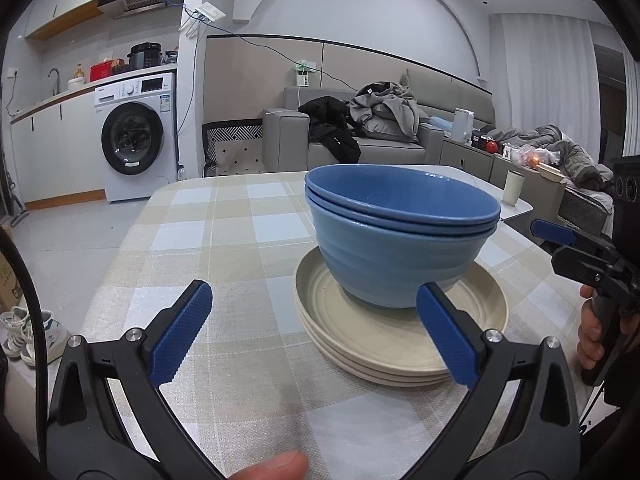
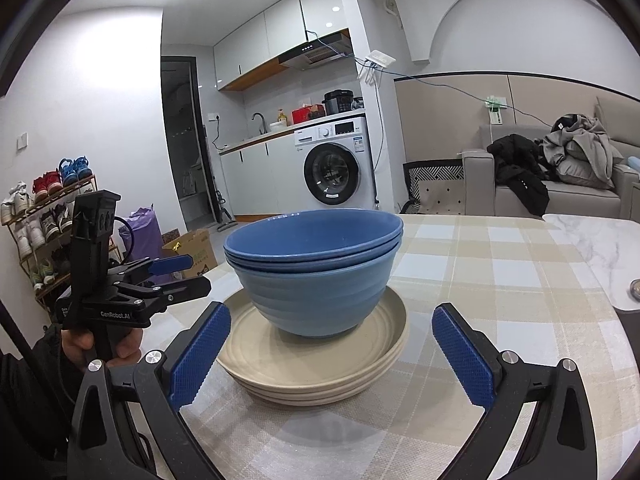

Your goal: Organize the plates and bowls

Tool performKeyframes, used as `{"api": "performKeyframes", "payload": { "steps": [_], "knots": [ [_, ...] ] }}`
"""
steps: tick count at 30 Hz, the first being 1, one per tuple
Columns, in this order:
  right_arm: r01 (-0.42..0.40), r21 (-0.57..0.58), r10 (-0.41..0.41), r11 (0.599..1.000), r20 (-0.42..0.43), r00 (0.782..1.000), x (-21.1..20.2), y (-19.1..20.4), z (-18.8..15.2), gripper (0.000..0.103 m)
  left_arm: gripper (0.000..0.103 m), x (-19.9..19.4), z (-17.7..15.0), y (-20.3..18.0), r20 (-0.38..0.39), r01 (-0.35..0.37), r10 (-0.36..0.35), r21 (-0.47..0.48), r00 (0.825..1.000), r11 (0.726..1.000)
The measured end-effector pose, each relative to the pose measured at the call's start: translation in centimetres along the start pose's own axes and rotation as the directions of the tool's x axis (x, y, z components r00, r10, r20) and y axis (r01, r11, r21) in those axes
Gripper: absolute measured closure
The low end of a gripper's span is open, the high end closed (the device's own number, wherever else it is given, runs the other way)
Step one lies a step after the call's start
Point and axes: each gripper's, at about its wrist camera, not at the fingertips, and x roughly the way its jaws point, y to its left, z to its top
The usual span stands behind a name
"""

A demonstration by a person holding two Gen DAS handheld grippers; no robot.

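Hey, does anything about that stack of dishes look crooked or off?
Slightly. The bowls sit off-centre on the plates, and the plate rims are a little staggered rather than flush. Nothing is spilled or visibly damaged.

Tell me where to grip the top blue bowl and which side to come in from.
Grip the top bowl at its rim, one finger inside and one outside. It sits nested in the other blue bowls on the plates, so only the rim band shows; the wall is hidden. The right gripper, open, probably best pinches the near rim from above.
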Motion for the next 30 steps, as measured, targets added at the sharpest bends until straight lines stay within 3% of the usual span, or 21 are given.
{"api": "performKeyframes", "payload": {
  "steps": [30],
  "knots": [
    [0.028,-0.059,-0.027,0.998,0.017,0.999,-0.1,1.1,-0.4,0.000,0.001,1.0,-0.3,0.9,0.018,0.010,-0.009,-0.026,1.000,1.000]
  ]
}}
